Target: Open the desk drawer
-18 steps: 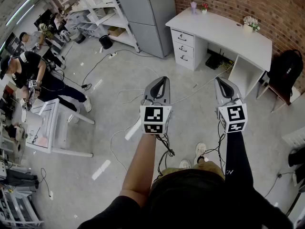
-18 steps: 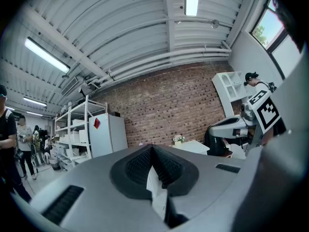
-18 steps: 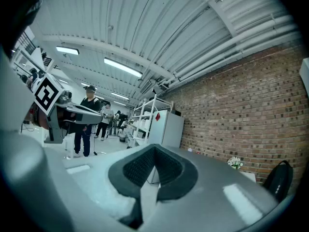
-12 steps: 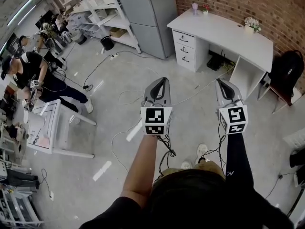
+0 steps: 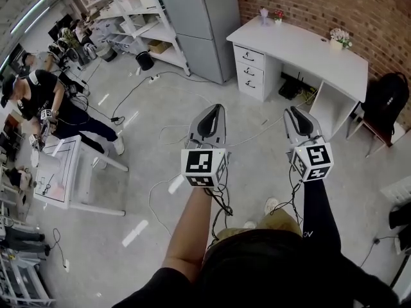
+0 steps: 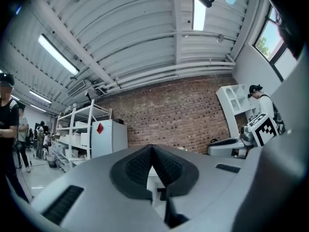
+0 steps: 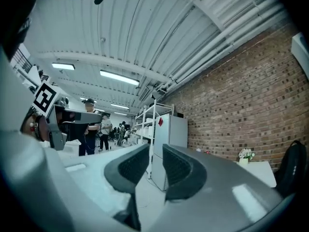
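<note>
1. Left gripper [image 5: 215,108] is pinched fully together, tips touching, nothing caught in it. Its own view shows that pretty clearly.
2. Right gripper [image 5: 293,111] is almost together too, but there's a thin slit between the pads [image 7: 178,166] and nothing sits in it.
3. Both are held out level, side by side in the middle of the frame, over the floor [image 5: 160,153] with a few cables [image 5: 131,94] lying around.
4. Drawers [image 5: 249,72]: a stack of three at the left end of the white counter [image 5: 308,47], upper right of the frame against the brick wall [image 5: 321,2]. All three look pushed in.
5. Grippers are well apart from the counter.
6. Other stuff: grey cabinet [image 5: 205,18] just left of the counter, black backpack [image 5: 385,98] at the right edge, flower pot [image 5: 337,37] on the counter, and a person [image 5: 45,98] standing far left.
</note>
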